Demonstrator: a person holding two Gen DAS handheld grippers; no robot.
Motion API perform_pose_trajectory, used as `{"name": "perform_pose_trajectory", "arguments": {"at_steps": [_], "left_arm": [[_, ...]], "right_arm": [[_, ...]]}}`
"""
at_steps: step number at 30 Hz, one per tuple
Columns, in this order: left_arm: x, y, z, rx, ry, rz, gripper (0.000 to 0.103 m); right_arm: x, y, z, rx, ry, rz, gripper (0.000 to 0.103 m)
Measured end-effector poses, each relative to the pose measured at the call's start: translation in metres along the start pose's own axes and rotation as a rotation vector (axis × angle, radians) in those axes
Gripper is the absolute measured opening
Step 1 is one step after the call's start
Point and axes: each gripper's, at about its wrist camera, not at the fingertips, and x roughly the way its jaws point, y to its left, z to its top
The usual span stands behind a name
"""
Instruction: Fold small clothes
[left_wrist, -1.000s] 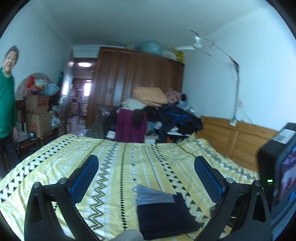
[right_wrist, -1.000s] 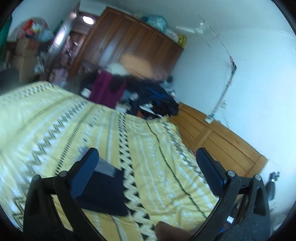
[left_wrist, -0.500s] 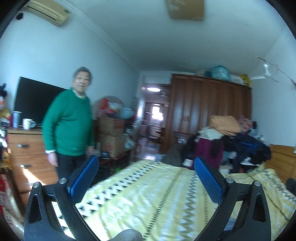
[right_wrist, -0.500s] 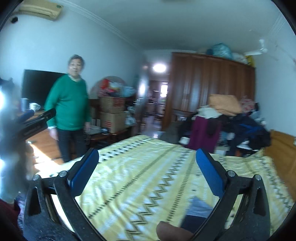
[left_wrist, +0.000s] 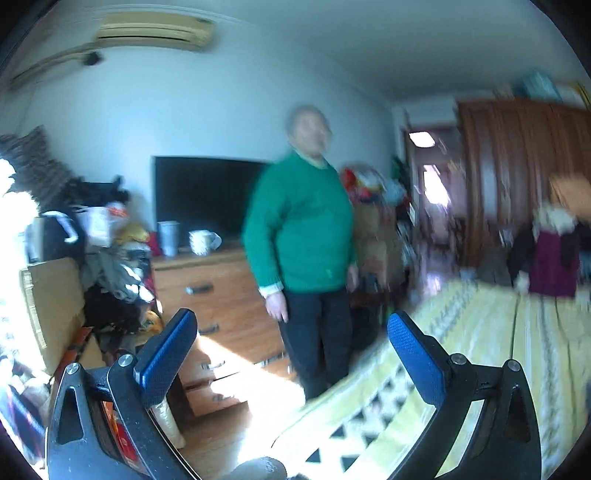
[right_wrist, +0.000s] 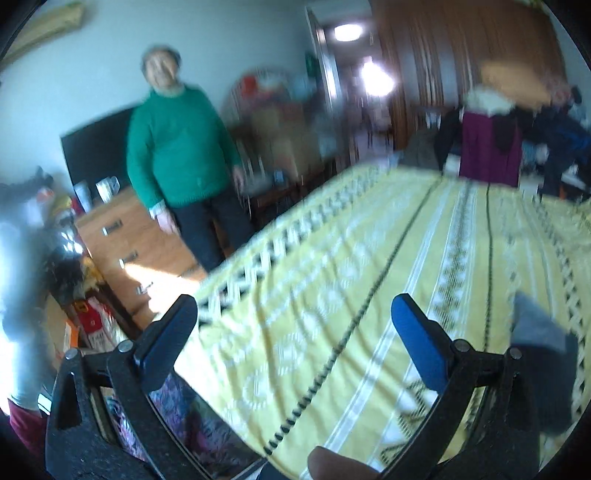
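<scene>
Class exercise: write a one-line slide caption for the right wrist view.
Open right tool above the yellow patterned bedspread, folded dark garment at right, person in green sweater beside the dresser.

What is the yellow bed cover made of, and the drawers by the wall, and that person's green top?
The yellow bed cover looks like soft woven cloth with a matte, printed zigzag pattern. The chest of drawers seems to be wood with a smooth, slightly shiny orange-brown finish and metal-looking handles. The green sweater looks knitted, perhaps wool, though blur hides the stitches.
</scene>
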Motion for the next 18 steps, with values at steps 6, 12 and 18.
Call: {"name": "perform_pose_trajectory", "arguments": {"at_steps": [6,12,18], "left_arm": [[0.088,-0.1,-0.145,0.294,0.323,-0.325,0.103],[0.123,-0.172,-0.247,0.407,0.489,-0.55,0.103],[0.147,-0.19,-0.283,0.387,0.54,-0.629,0.103]], "right_arm": [[0.09,-0.005,-0.059,0.144,0.21,-0.085,0.103],[0.173,0.02,-0.099,0.19,0.367,-0.166,0.103],[0.226,0.059,-0.126,0.173,0.421,-0.208,0.103]]}}
